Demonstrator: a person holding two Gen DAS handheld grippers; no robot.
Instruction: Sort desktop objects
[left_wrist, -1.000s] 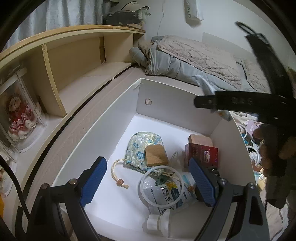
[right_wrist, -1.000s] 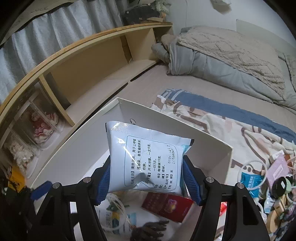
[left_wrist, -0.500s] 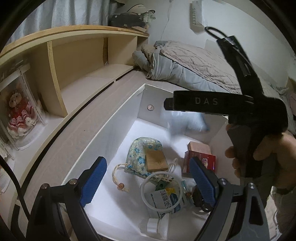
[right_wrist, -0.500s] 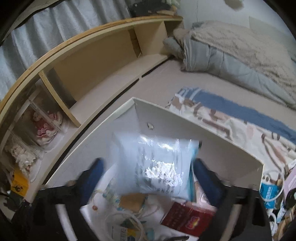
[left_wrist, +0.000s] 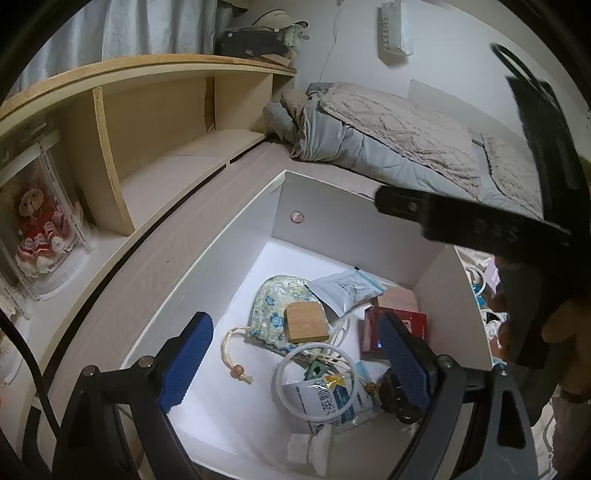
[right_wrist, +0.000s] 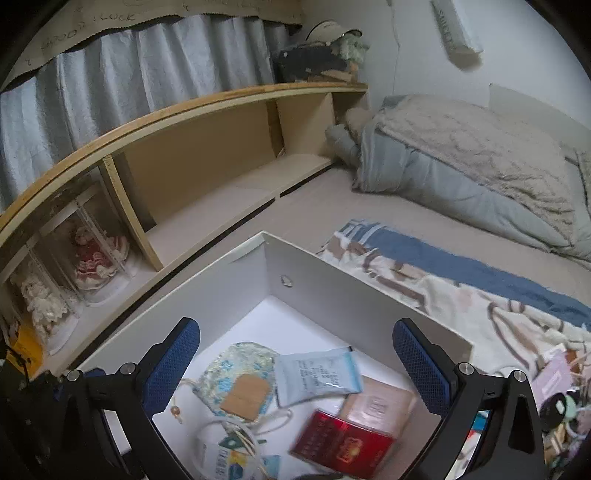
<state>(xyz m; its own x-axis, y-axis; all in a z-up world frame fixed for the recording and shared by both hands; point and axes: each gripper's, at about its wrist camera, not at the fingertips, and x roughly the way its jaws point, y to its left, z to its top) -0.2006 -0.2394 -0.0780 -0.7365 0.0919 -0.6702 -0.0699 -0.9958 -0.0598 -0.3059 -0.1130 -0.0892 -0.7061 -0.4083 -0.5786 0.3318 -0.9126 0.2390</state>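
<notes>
A white open box (left_wrist: 332, 214) holds the sorted things. A pale blue sachet (right_wrist: 317, 376) lies loose in it, resting on a floral drawstring pouch (right_wrist: 236, 363) and a brown box (right_wrist: 380, 402). My right gripper (right_wrist: 295, 369) hangs open above the sachet with nothing between its fingers. In the left wrist view the sachet (left_wrist: 345, 291) sits behind a wooden block (left_wrist: 306, 323) and beside a red box (left_wrist: 406, 325). My left gripper (left_wrist: 295, 363) stands open and empty over the box's near part, above a white ring (left_wrist: 317, 380) and a blue-white packet (left_wrist: 325, 402).
A wooden shelf (right_wrist: 221, 177) runs along the left, with dolls in clear cases (left_wrist: 40, 236). A folded grey quilt (right_wrist: 461, 162) lies at the back. A patterned blanket (right_wrist: 443, 273) and small clutter (right_wrist: 561, 406) lie right of the box. A hand holds the right tool's black body (left_wrist: 480, 225).
My right gripper opened and let go of the sachet, which dropped into the box onto the pouch and brown box. The right gripper lifted a little. The left gripper stayed put.
</notes>
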